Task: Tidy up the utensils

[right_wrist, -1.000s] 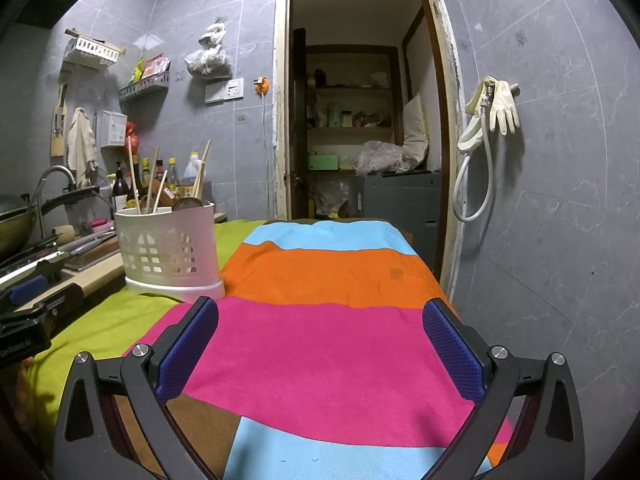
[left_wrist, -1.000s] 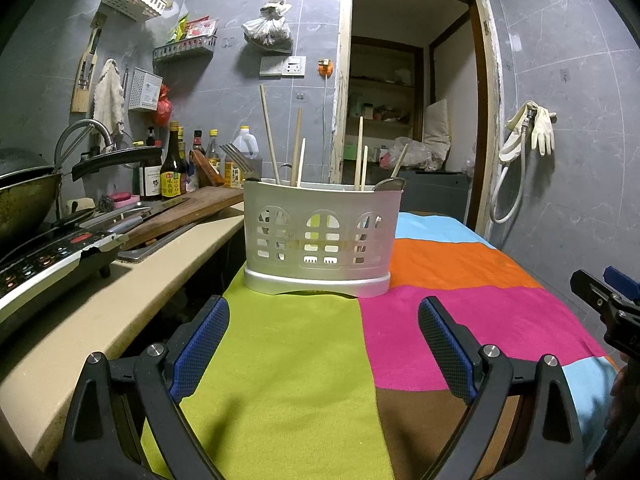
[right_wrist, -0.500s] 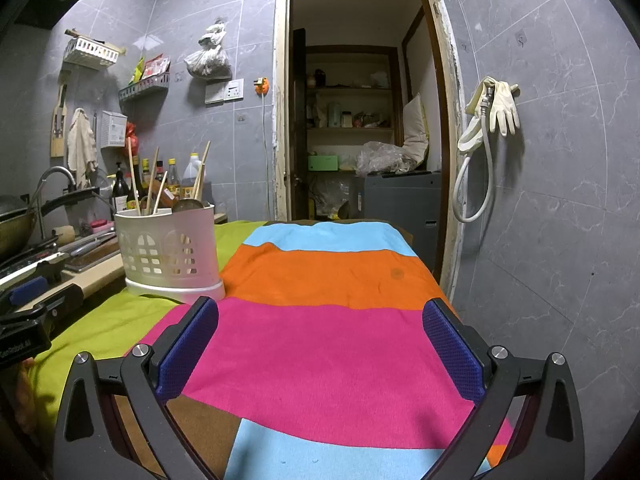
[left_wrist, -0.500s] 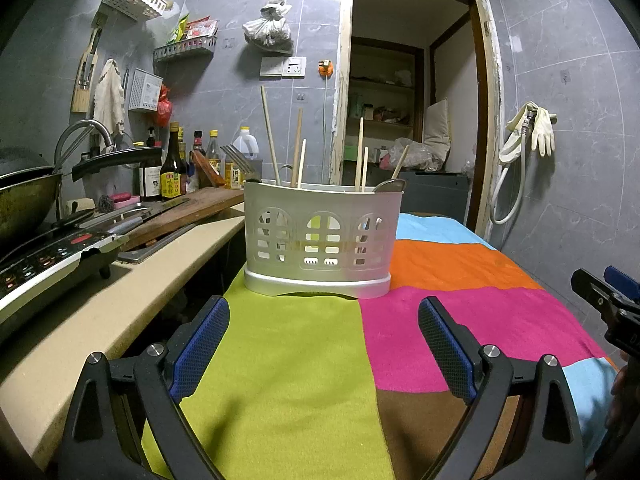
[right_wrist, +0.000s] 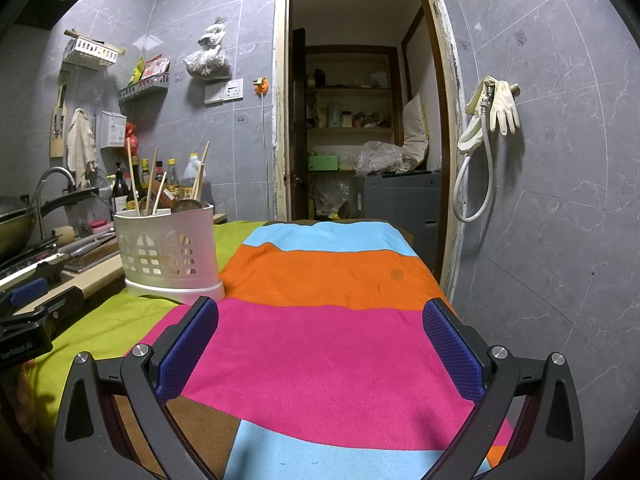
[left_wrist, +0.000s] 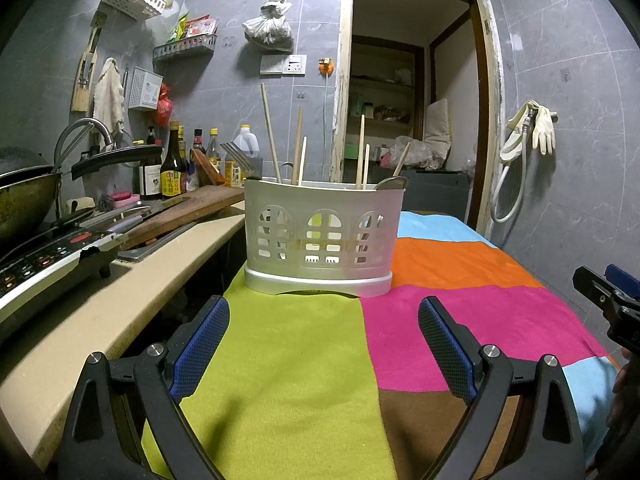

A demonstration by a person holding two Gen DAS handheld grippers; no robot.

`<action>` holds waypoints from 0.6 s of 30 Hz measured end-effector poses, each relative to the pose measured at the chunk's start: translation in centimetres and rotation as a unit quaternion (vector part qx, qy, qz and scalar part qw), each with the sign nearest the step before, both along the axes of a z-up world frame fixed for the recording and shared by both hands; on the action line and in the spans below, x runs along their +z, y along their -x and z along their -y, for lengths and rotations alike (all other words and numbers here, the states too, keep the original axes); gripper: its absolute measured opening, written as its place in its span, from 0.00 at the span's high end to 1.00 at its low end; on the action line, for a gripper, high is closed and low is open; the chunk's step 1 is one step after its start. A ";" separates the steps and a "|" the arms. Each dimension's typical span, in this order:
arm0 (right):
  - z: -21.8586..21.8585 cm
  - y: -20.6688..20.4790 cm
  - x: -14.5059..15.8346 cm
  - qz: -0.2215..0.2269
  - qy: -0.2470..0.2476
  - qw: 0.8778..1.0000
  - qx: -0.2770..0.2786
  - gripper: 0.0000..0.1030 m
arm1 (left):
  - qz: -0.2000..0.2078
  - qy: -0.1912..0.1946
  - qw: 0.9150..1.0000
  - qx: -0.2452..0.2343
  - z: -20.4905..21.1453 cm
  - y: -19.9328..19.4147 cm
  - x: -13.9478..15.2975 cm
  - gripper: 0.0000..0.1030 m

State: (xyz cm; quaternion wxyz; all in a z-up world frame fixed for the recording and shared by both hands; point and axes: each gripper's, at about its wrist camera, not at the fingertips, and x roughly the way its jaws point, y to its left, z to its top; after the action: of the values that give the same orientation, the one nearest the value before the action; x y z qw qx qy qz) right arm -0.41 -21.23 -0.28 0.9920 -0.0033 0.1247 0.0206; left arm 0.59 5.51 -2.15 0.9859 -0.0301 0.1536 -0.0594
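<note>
A white plastic utensil caddy [left_wrist: 320,236] stands upright on a striped cloth-covered table [left_wrist: 288,380]. It holds several wooden chopsticks [left_wrist: 270,132] and a metal spoon [left_wrist: 391,183]. My left gripper [left_wrist: 322,320] is open and empty, low over the green stripe just in front of the caddy. My right gripper [right_wrist: 320,320] is open and empty over the pink stripe [right_wrist: 320,360]. In the right wrist view the caddy [right_wrist: 168,252] is far to the left. The right gripper's tip also shows at the right edge of the left wrist view [left_wrist: 608,292].
A beige counter [left_wrist: 80,320] runs along the left with an induction cooker [left_wrist: 44,256], a wok [left_wrist: 24,196], a cutting board [left_wrist: 180,212] and sauce bottles [left_wrist: 172,172]. An open doorway [right_wrist: 360,128] lies behind the table. Gloves and a hose [right_wrist: 492,120] hang on the right wall.
</note>
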 end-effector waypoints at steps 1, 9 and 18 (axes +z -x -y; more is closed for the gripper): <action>0.0 0.0 0.0 0.000 0.000 1.000 0.000 0.00 | 0.000 0.001 1.000 0.000 0.0 0.0 0.0 0.10; 0.0 0.0 0.0 0.001 0.000 1.000 0.000 0.00 | -0.001 0.002 1.000 -0.001 -0.1 -0.1 0.0 0.10; 0.0 0.0 0.0 0.001 0.000 1.000 0.000 0.00 | -0.001 0.003 1.000 0.001 -0.1 -0.1 -0.1 0.10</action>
State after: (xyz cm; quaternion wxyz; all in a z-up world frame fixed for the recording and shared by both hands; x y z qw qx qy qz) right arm -0.45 -21.22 -0.27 0.9921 -0.0033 0.1242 0.0201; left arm 0.72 5.65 -2.23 0.9857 -0.0330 0.1544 -0.0591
